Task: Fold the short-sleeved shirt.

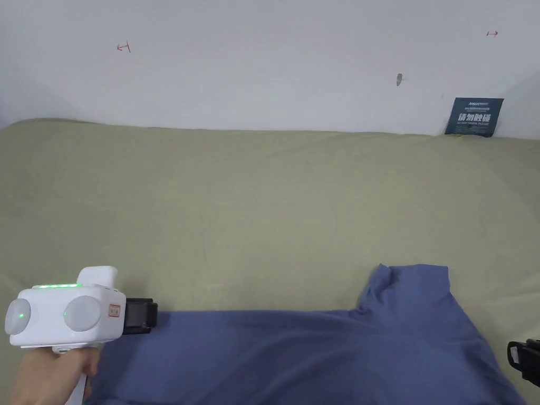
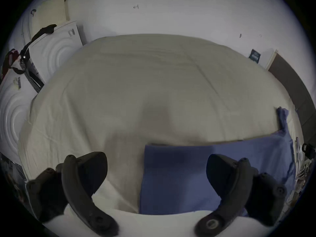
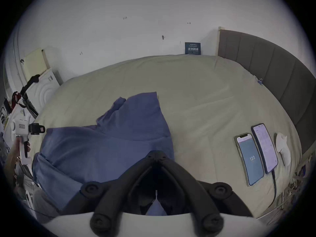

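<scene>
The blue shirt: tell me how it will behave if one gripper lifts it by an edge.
The blue shirt will likely be floppy: its sleeve already lies rumpled on the bed sheet. It looks thin and light, so the free part would probably sag and drag. The right gripper, jaws closed at the cloth, may bunch it.

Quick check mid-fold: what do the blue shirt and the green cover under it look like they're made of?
The blue shirt looks like thin, soft matte fabric, maybe cotton: it drapes limply and creases at the sleeve. The green cover looks like a smooth matte woven sheet with faint wrinkles, laid over something padded. The right claw seems shut on the shirt; the left claw is open.
</scene>
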Tool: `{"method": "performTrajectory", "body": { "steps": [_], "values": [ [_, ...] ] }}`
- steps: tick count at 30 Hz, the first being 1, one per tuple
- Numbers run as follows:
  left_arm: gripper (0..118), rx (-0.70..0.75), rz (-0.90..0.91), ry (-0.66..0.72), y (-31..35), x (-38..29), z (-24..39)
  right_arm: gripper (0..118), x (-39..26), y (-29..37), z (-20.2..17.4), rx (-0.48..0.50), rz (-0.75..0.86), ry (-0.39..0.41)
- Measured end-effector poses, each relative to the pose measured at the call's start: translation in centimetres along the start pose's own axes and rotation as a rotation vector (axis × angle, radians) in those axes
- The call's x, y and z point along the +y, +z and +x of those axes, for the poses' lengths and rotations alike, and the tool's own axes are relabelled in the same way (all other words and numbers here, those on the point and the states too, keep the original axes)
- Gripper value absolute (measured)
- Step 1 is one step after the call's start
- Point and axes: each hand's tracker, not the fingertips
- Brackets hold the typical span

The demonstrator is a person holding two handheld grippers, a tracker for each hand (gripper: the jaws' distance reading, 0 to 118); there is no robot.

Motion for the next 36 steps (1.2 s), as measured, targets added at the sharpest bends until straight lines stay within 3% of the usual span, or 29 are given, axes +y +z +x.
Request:
{"method": "performTrajectory", "body": {
  "steps": [2,4,6,8,9,10,12,13,14,16,18,21,22,24,25,26,28,36],
  "values": [
    [114,0.0,-0.035,-0.006,-1.1,0.1,-0.1,2,0.3,-1.3,0.2,0.001,-0.02,0.008],
    [98,0.028,-0.086,-0.03,-2.1,0.0,0.2,2,0.7,-2.3,0.5,-0.003,-0.036,0.013],
    [89,-0.035,-0.07,-0.029,-1.7,-0.2,0.4,2,1.2,-3.7,1.0,-0.005,-0.051,0.019],
    [42,-0.023,-0.047,-0.044,-0.6,-0.2,0.9,2,1.9,-4.7,1.2,-0.012,-0.065,0.036],
    [13,-0.037,-0.038,-0.04,-0.1,-0.1,1.1,2,2.1,-5.5,1.2,-0.013,-0.072,0.045],
    [2,-0.038,-0.026,-0.041,0.4,0.0,1.4,2,2.6,-6.2,1.2,-0.015,-0.079,0.049],
    [2,-0.093,-0.009,-0.057,0.8,0.1,1.8,7,3.5,-7.3,1.4,-0.007,-0.09,0.055],
    [2,-0.059,-0.023,-0.069,0.8,0.1,2.4,34,3.9,-7.8,0.8,0.008,-0.11,0.054],
    [2,-0.05,-0.02,-0.088,0.8,0.1,2.6,72,4.2,-8.4,0.8,0.01,-0.121,0.05],
    [2,-0.052,-0.023,-0.074,0.4,0.2,2.3,101,4.8,-10.2,1.0,0.055,-0.212,0.049],
    [2,-0.055,-0.028,-0.063,0.3,0.1,2.3,118,4.8,-12.0,1.0,0.045,-0.267,0.061],
    [2,-0.06,-0.032,-0.054,0.0,0.2,1.9,118,5.0,-13.9,0.9,0.01,-0.288,0.078],
    [2,-0.061,-0.035,-0.055,-0.1,0.2,1.9,112,4.9,-14.3,1.1,0.007,-0.299,0.069],
    [2,-0.061,-0.039,-0.053,-0.3,0.3,1.8,80,4.6,-14.4,1.5,0.006,-0.302,0.06],
    [2,-0.062,-0.041,-0.059,-0.3,0.4,1.7,75,4.6,-14.1,1.4,-0.077,-0.281,0.098],
    [2,-0.063,-0.04,-0.058,-0.1,0.4,1.7,61,4.6,-13.4,1.7,0.021,-0.265,0.076],
    [2,-0.07,-0.039,-0.048,0.2,0.3,1.3,4,4.7,-12.0,2.0,0.052,-0.243,0.065],
    [2,-0.11,-0.009,-0.013,3.2,-0.1,0.1,4,4.1,-6.6,1.2,0.087,-0.162,0.048]
  ]
}}
